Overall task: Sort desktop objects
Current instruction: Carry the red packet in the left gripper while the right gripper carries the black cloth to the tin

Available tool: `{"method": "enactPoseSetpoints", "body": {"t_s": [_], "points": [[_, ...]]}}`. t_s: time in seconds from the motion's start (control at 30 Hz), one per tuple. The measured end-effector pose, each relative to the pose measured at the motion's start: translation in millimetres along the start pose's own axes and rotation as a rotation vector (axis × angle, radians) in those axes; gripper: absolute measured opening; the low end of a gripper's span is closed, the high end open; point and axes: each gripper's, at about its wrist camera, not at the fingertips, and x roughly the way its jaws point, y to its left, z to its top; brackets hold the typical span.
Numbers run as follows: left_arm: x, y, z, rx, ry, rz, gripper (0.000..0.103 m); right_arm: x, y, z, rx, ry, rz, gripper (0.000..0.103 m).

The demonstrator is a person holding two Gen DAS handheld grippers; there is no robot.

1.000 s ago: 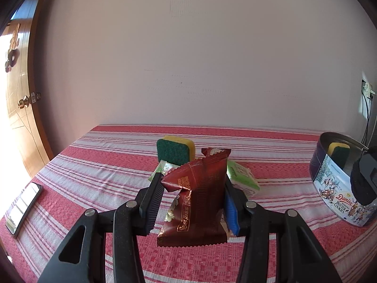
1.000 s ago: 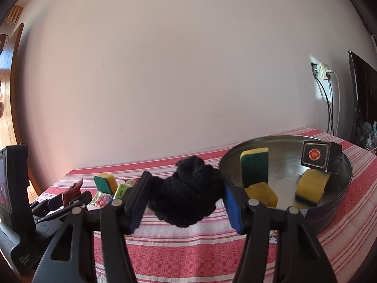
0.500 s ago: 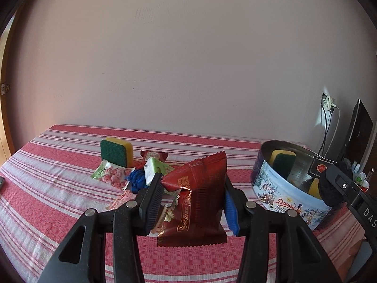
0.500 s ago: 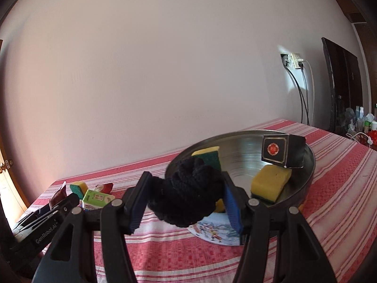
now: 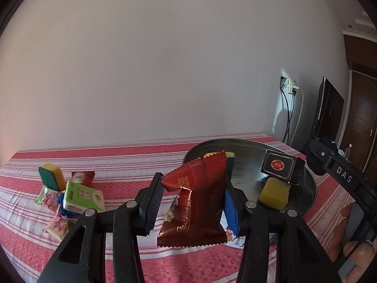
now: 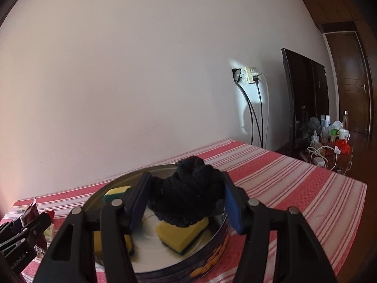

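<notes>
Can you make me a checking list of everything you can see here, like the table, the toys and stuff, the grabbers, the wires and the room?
Surface: red and white striped tablecloth, covering the table.
Job's things: round metal cookie tin holding yellow-green sponges and a small black box with a red emblem.
Clutter: loose pile on the cloth, a green-yellow sponge, a green and white carton, flowery sachets, blue yarn.
Grippers: left gripper clamps a dark red snack packet; right gripper clamps a black knitted yarn ball over the tin.
Cables: black and white leads hanging from a wall socket.
Surroundings: plain pale wall, dark flat screen, brown wooden door, bottles and a mug.
</notes>
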Motion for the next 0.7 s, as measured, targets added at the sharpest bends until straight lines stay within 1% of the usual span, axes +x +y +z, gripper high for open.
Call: {"method": "enactPoseSetpoints", "body": {"t_s": [0.17, 0.23, 0.33, 0.4, 0.43, 0.47, 0.5, 0.53, 0.6, 0.7], "points": [[29.4, -29.2, 15.3, 0.007, 0.042, -0.033, 0.05, 33.8, 4.0, 10.5, -0.096, 0.027, -0.019, 0.059], [42.2, -40.0, 18.3, 0.026, 0.049, -0.015, 0.05, 45.7, 5.1, 11.4, -0.108, 0.042, -0.02, 0.059], [65.4, -49.9, 19.7, 0.039, 0.095, 0.005, 0.05, 59.6, 7.2, 8.0, -0.117, 0.065, -0.03, 0.059], [76.5, -51.8, 16.9, 0.031, 0.118, 0.013, 0.051, 63.2, 4.6, 1.3, -0.096, 0.07, -0.017, 0.063], [80.9, -52.0, 14.8, 0.029, 0.129, 0.015, 0.055, 63.0, 3.3, -2.4, -0.096, 0.062, -0.012, 0.066], [84.1, -52.3, 12.6, 0.029, 0.14, 0.015, 0.059, 62.0, 3.7, -5.3, -0.108, 0.054, -0.021, 0.077], [85.5, -51.6, 10.5, 0.025, 0.146, 0.021, 0.07, 61.6, 3.2, -5.1, -0.116, 0.043, -0.038, 0.079], [87.9, -52.8, 8.0, 0.02, 0.149, 0.031, 0.081, 58.1, 2.2, -4.7, -0.112, 0.019, -0.036, 0.081], [86.5, -51.1, 5.3, 0.02, 0.14, 0.053, 0.086, 50.8, 0.1, -2.7, -0.1, -0.027, -0.042, 0.089], [82.1, -53.2, 4.1, 0.037, 0.117, 0.065, 0.09, 40.9, -5.3, -0.2, -0.076, -0.083, -0.063, 0.094]]}}
